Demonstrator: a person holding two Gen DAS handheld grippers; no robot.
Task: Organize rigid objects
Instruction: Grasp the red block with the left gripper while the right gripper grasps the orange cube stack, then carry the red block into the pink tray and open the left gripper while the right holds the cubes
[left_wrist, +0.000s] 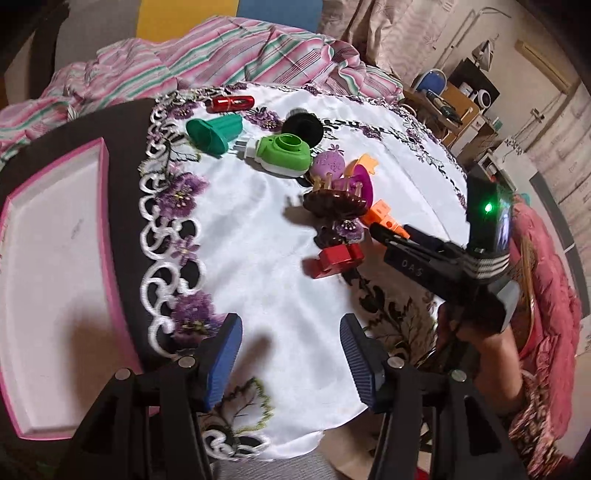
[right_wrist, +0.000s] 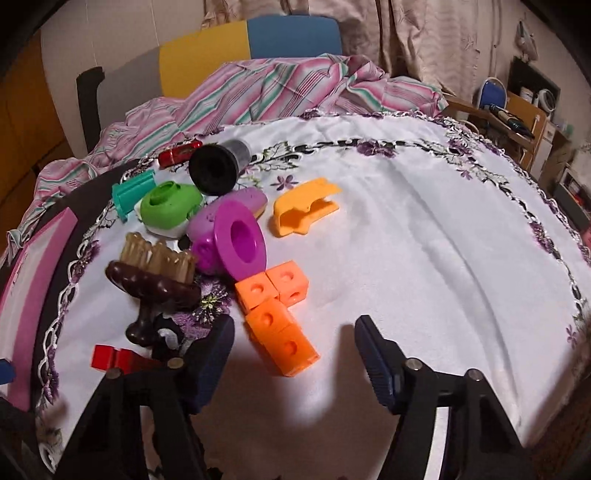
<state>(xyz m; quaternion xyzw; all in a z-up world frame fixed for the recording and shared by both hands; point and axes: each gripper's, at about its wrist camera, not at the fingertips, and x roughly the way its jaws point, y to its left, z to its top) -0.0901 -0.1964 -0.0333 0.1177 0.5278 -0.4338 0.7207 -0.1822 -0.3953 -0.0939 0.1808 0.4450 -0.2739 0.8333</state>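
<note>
Several rigid toys lie on a white embroidered cloth (right_wrist: 424, 258): an orange block piece (right_wrist: 280, 314), a purple funnel shape (right_wrist: 240, 243), a brown brush (right_wrist: 155, 280), a red piece (left_wrist: 334, 260), a light green part (left_wrist: 284, 153), a teal cone (left_wrist: 214, 129), a black cone (right_wrist: 214, 168), a yellow-orange piece (right_wrist: 303, 210) and a red tube (left_wrist: 231, 103). My left gripper (left_wrist: 291, 363) is open and empty above bare cloth. My right gripper (right_wrist: 295, 365) is open, just short of the orange block piece; it also shows in the left wrist view (left_wrist: 384, 230).
A pink-rimmed white box (left_wrist: 48, 280) lies open at the left, off the cloth on the dark table. Striped pink fabric (right_wrist: 277, 88) is heaped behind the cloth. A chair and shelves stand at the far right.
</note>
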